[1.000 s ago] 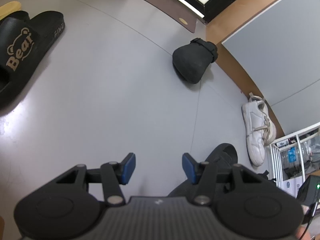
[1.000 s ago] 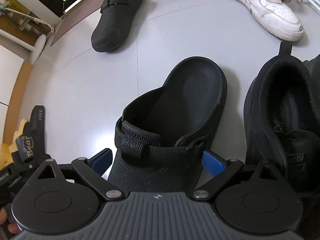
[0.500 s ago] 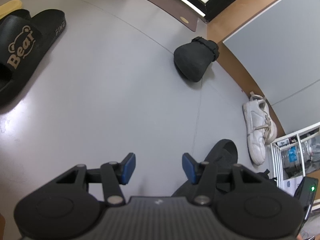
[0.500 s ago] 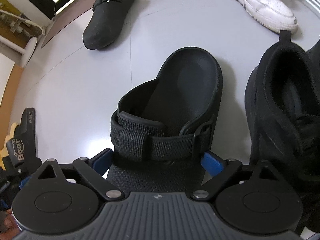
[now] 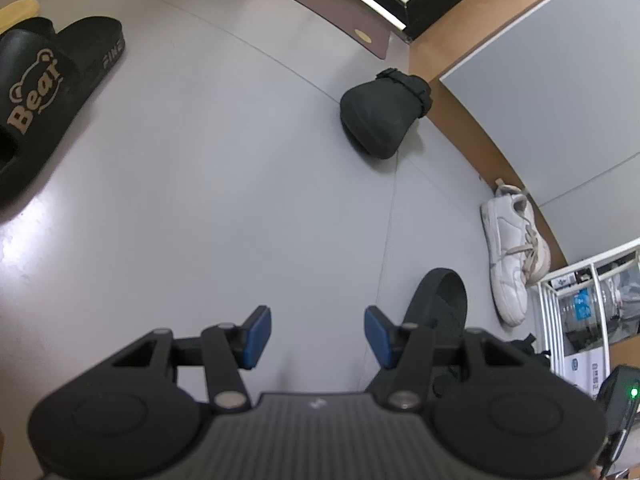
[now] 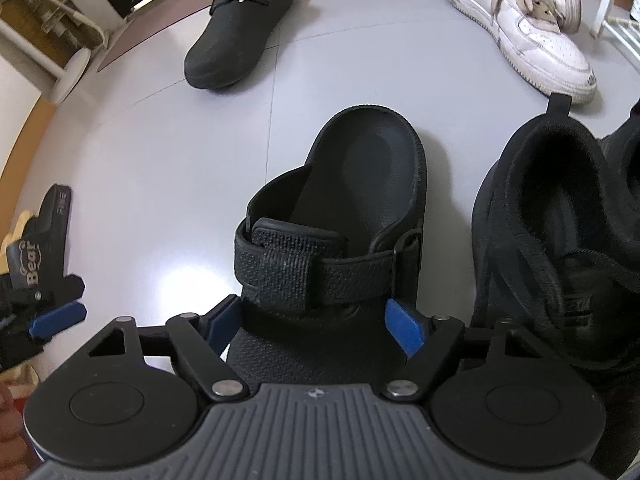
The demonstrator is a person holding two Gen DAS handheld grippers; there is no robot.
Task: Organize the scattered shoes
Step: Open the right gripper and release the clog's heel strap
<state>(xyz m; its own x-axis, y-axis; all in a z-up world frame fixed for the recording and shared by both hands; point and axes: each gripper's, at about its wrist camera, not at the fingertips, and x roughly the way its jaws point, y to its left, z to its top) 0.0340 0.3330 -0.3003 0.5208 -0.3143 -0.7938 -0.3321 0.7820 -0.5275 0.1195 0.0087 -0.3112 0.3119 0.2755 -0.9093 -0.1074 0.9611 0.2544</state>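
The toe of the black strap clog (image 6: 340, 240) is hidden under the right tool (image 6: 314, 320), whose blue pads have just been closing on the clog's flanks; the left pad appears to touch the side, while a sliver of gap still shows at the right pad, so no firm clamp is visible. The clog lies on the grey floor (image 6: 160, 168), its heel cup smooth moulded foam, its strap coarse woven webbing. Just beside the clog, on its right in the right wrist view, a black laced sneaker (image 6: 560, 240) is cut off by the frame edge. Beyond the clog lie its matte, rounded twin (image 6: 236, 32) and a white leather sneaker (image 6: 524, 28) with beige laces. Well left of the clog, a glossy black "Bear" slide (image 5: 44, 92) is partly cropped. The left tool (image 5: 318, 334) hangs with pads apart over bare floor.
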